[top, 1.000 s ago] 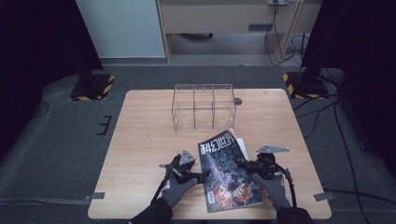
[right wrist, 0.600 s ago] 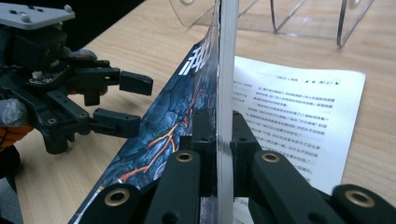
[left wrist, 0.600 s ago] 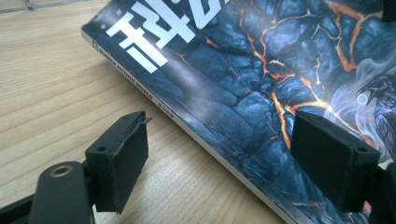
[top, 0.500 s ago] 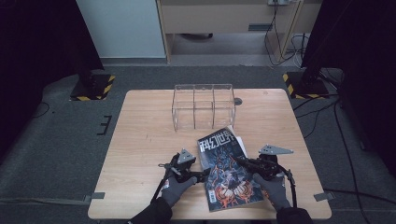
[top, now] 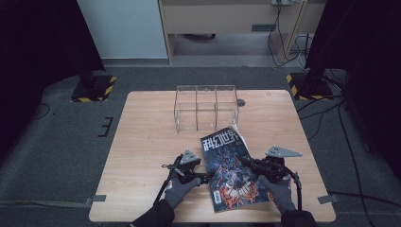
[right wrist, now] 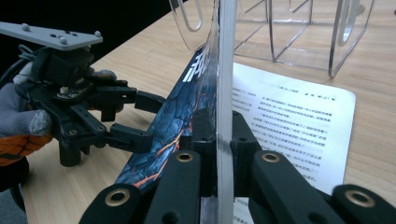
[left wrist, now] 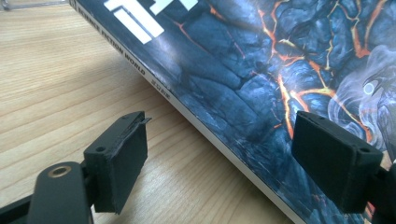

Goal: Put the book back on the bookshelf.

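The high view sits above the person's side, looking forward and down over the whole table [top: 142,142]. Both gripper views ride low and super close, each looking along its own jaws, and all three share the magazine [top: 229,170] [left wrist: 261,79] [right wrist: 187,107].

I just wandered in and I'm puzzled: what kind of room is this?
Probably a lab or studio for recording demonstrations, not a home. A lone wooden table stands on grey carpet between dark curtains; hazard-striped stand bases flank it, and a person works a magazine with cabled hand-held grippers, left and right.
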A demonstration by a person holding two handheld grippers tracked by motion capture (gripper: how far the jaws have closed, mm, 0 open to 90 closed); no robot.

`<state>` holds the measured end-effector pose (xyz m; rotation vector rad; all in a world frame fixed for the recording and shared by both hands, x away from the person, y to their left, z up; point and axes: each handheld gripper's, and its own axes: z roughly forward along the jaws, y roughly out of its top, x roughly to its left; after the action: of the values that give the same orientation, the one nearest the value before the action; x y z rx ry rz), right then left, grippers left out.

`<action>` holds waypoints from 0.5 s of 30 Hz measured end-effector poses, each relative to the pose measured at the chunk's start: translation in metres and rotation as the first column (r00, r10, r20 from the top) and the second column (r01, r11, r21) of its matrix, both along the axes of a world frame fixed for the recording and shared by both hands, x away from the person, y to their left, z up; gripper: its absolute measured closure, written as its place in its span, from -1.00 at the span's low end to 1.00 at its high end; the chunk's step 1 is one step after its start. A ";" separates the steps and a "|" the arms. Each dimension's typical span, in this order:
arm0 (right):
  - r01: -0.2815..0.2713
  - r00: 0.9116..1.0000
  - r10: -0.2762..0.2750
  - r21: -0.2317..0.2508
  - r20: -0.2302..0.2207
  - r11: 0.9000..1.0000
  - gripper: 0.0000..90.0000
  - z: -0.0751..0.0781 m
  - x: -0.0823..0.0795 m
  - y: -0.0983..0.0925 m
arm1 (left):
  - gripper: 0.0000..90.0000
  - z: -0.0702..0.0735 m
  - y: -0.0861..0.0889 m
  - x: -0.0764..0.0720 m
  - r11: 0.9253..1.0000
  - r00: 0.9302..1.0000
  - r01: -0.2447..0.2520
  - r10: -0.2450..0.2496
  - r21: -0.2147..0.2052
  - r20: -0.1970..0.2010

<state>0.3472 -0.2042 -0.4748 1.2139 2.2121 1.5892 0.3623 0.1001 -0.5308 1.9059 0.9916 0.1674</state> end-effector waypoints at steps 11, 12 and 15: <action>-0.003 1.000 0.003 0.024 0.030 1.000 0.88 0.005 -0.002 -0.004 | -0.61 -0.001 -0.008 0.006 0.999 1.000 0.029 -0.029 -0.036 -0.004; -0.005 0.999 0.004 0.030 0.034 1.000 0.88 0.006 -0.002 -0.004 | -0.61 -0.002 -0.010 0.007 0.998 0.999 0.035 -0.035 -0.048 -0.008; -0.005 0.999 0.004 0.028 0.039 1.000 0.88 0.006 -0.002 -0.004 | -0.60 -0.002 -0.012 0.007 0.997 0.999 0.048 -0.049 -0.055 -0.008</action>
<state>0.3449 -0.2079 -0.4688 1.1759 2.1773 1.6373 0.3694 0.0884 -0.5333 1.8802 0.9458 0.1017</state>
